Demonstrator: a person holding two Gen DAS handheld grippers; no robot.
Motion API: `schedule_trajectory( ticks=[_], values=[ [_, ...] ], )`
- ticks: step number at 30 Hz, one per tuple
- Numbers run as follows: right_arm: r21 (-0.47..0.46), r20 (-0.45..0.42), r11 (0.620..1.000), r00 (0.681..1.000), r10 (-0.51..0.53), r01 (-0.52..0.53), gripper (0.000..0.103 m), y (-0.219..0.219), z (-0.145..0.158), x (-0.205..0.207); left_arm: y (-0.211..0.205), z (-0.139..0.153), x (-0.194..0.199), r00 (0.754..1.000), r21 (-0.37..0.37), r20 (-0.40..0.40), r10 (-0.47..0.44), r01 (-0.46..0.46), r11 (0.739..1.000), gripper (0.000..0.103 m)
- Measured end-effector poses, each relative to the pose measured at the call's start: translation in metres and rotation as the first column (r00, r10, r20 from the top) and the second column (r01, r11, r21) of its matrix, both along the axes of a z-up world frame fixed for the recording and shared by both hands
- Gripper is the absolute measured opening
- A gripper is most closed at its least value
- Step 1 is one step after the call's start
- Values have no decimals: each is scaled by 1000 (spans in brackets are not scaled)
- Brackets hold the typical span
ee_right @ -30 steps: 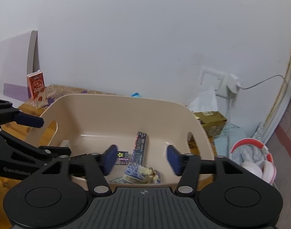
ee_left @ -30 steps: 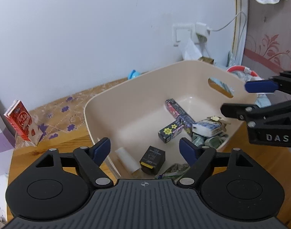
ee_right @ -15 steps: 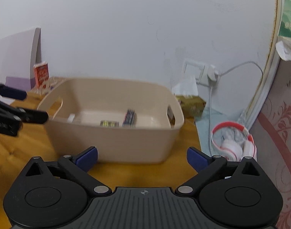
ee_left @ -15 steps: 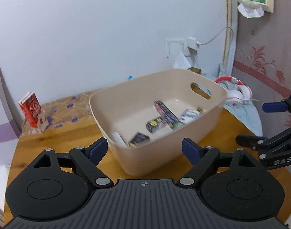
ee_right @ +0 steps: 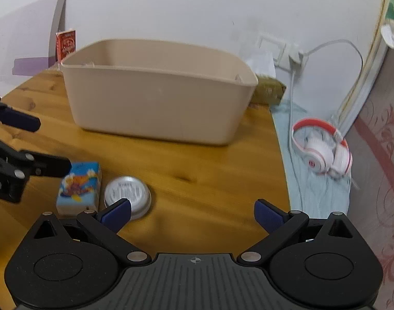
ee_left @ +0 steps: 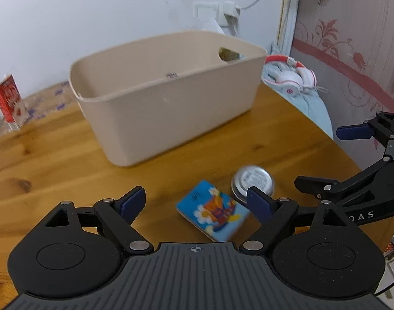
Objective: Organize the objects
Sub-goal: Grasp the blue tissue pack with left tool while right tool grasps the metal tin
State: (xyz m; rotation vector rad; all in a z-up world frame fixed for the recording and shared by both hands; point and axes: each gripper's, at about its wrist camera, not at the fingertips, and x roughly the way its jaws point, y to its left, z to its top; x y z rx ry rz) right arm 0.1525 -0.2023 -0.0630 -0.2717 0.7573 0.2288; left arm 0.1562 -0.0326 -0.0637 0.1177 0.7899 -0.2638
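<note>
A beige plastic bin [ee_left: 168,103] stands on the wooden table [ee_left: 42,170]; it also shows in the right wrist view [ee_right: 155,103]. Its contents are hidden by its wall. A blue cartoon-printed box [ee_left: 212,213] and a round silver tin [ee_left: 252,180] lie side by side on the table in front of the bin; the box [ee_right: 79,186] and tin [ee_right: 127,193] also show in the right wrist view. My left gripper [ee_left: 197,201] is open and empty, just above the box. My right gripper [ee_right: 193,213] is open and empty, to the right of the tin.
A red and white carton [ee_left: 8,103] stands at the table's far left. Red and white headphones [ee_right: 323,152] lie on a light blue cloth [ee_right: 318,193] beyond the table's right edge. A wall socket with a charger and cable [ee_right: 295,56] sits behind the bin.
Both grippers have pulled back and down from over the bin toward the table's near side. The blue box and silver tin have come into view.
</note>
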Motion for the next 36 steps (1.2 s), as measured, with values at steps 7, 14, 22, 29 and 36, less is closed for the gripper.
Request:
schedule_trajectory(
  ticks=[7, 14, 22, 29, 36],
  values=[
    [-8, -54, 1000, 998, -9, 9, 103, -9, -21, 2, -10, -27, 8, 998, 10, -59, -5, 6, 1000, 87],
    [1, -85, 999, 996, 36, -36, 103, 2, -35, 7, 7, -38, 13, 996, 35, -80, 49, -46, 998, 87],
    [2, -83, 995, 992, 97, -97, 103, 25, -44, 15, 29, -40, 28, 991, -30, -106, 80, -83, 996, 87],
    [40, -80, 994, 991, 107, -104, 103, 34, -47, 26, 21, -47, 46, 996, 21, -86, 13, -12, 1000, 81],
    [131, -88, 983, 987, 137, -125, 59, 38, -46, 28, 28, -44, 46, 997, 12, -79, 20, -19, 1000, 77]
  ],
)
